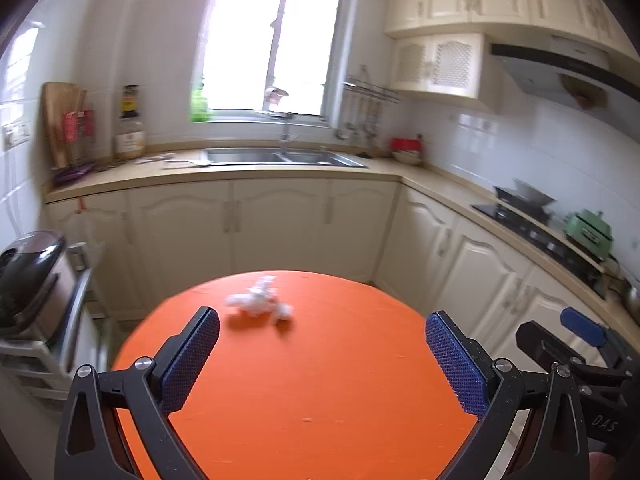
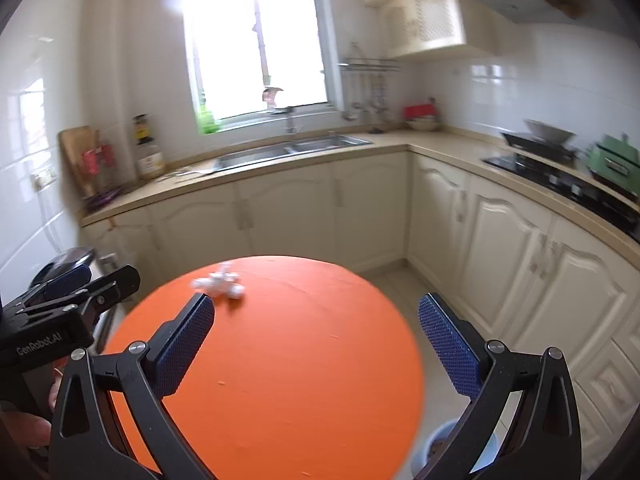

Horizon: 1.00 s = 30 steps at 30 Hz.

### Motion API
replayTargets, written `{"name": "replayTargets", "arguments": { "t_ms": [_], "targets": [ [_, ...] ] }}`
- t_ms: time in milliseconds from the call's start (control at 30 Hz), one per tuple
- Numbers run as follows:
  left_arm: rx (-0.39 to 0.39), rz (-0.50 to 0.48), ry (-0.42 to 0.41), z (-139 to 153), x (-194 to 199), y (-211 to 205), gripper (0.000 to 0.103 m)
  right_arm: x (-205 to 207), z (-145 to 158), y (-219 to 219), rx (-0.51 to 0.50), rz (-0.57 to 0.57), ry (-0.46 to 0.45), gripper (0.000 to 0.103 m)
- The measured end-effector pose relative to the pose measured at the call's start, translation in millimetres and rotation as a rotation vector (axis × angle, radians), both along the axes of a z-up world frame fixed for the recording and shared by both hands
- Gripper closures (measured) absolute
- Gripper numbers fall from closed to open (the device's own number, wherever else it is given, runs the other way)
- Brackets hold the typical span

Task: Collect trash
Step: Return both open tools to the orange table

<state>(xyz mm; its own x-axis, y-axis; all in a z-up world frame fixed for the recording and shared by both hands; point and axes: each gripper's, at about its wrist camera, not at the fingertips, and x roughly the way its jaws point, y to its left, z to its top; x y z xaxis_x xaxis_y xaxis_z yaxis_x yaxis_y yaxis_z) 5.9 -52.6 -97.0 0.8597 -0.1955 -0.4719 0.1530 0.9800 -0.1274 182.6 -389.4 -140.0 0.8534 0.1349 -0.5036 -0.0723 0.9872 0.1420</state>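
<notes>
A heap of crumpled white paper scraps (image 1: 260, 299) lies on the far part of a round orange table (image 1: 304, 392). It also shows in the right wrist view (image 2: 220, 282) on the table (image 2: 280, 360). My left gripper (image 1: 322, 330) is open and empty, held over the table short of the scraps. My right gripper (image 2: 316, 316) is open and empty, over the table's right side. Each gripper shows at the edge of the other's view, the right one (image 1: 576, 344) and the left one (image 2: 68, 300).
A pale blue bin (image 2: 444, 446) stands on the floor under the table's right edge. Cream cabinets with a sink (image 1: 280, 157) run along the back, a stove (image 1: 540, 232) at the right. A rice cooker (image 1: 32, 276) sits on a rack at the left.
</notes>
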Motion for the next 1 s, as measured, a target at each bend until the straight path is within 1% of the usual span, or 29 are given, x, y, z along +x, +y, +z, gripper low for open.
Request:
{"name": "replayTargets", "arguments": {
  "t_ms": [67, 233, 367, 433, 467, 633, 733, 833, 867, 933, 1000],
  "targets": [
    [-0.003, 0.038, -0.003, -1, -17, 17, 0.001, 7, 0, 18, -0.006, 0.035, -0.006, 0.000],
    [0.014, 0.105, 0.003, -7, -37, 30, 0.001, 22, -1, 47, -0.002, 0.102, -0.010, 0.000],
    [0.036, 0.135, 0.010, -10, -25, 20, 0.001, 35, -6, 60, -0.002, 0.136, 0.000, 0.000],
    [0.039, 0.143, 0.016, -12, -9, 13, 0.001, 43, -10, 66, -0.002, 0.151, 0.008, 0.000],
    [0.041, 0.148, 0.023, -15, -7, 13, 0.001, 48, -13, 69, -0.005, 0.157, 0.014, 0.000],
    [0.068, 0.154, 0.057, -25, 36, 5, 0.001, 79, -31, 81, -0.011, 0.176, 0.059, 0.000],
    [0.095, 0.156, 0.094, -34, 76, -1, 0.001, 111, -52, 91, -0.018, 0.189, 0.109, 0.000],
    [0.130, 0.152, 0.139, -46, 127, -11, 0.001, 142, -74, 101, -0.022, 0.194, 0.162, 0.000],
    [0.141, 0.148, 0.152, -50, 140, -12, 0.001, 158, -86, 105, -0.025, 0.193, 0.193, 0.000],
    [0.181, 0.161, 0.189, -63, 181, -15, 0.002, 178, -106, 109, -0.025, 0.189, 0.243, 0.000],
    [0.190, 0.151, 0.223, -73, 219, -11, 0.002, 205, -130, 112, -0.015, 0.187, 0.297, 0.000]
  ]
}}
